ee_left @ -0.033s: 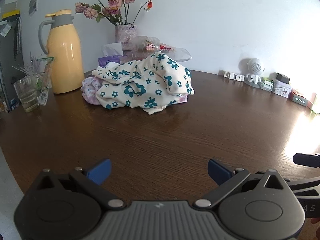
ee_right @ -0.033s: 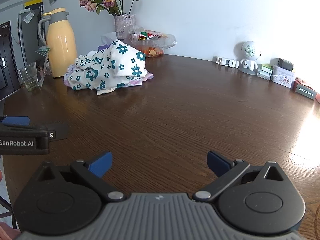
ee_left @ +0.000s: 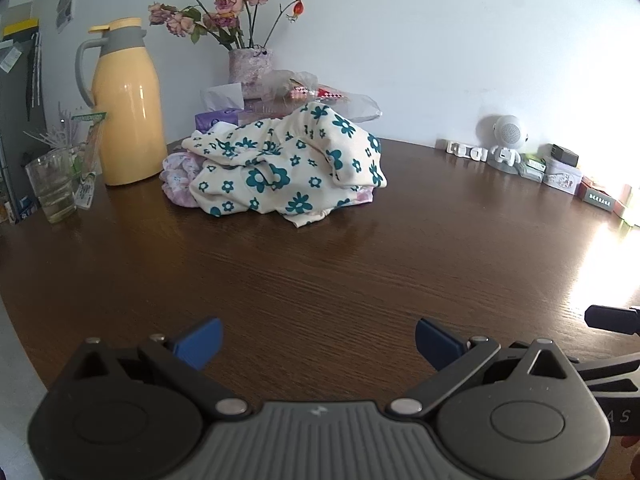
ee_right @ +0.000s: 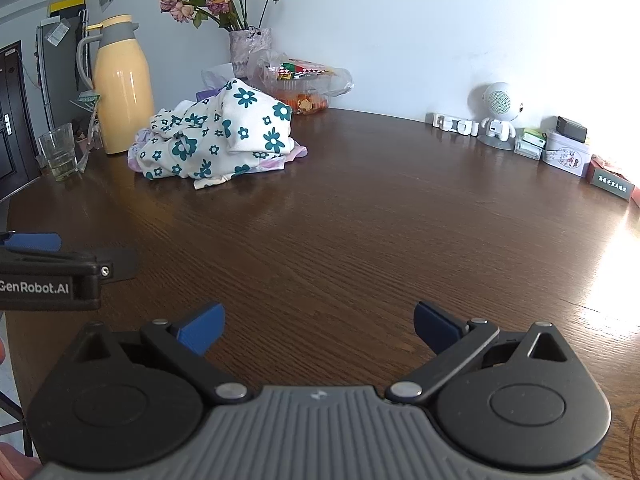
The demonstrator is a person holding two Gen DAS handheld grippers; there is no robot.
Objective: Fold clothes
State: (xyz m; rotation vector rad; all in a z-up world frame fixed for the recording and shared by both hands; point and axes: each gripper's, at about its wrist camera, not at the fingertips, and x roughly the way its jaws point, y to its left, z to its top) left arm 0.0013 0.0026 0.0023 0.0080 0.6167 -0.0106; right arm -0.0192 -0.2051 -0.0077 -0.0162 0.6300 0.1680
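A crumpled cream garment with teal flowers (ee_left: 280, 164) lies in a heap on top of a pale purple garment (ee_left: 178, 186) at the far left of the brown wooden table (ee_left: 360, 264). It also shows in the right wrist view (ee_right: 216, 140). My left gripper (ee_left: 318, 342) is open and empty, low over the table's near edge, far from the heap. My right gripper (ee_right: 318, 326) is open and empty, beside it to the right. The left gripper's body shows at the left edge of the right wrist view (ee_right: 48, 272).
A yellow thermos jug (ee_left: 126, 120), a glass (ee_left: 52, 188), a vase of roses (ee_left: 248, 64), a tissue box (ee_left: 218, 118) and a bagged food box (ee_right: 304, 88) stand behind the heap. A white robot figure (ee_left: 506, 144) and small boxes (ee_left: 560, 172) line the right back edge.
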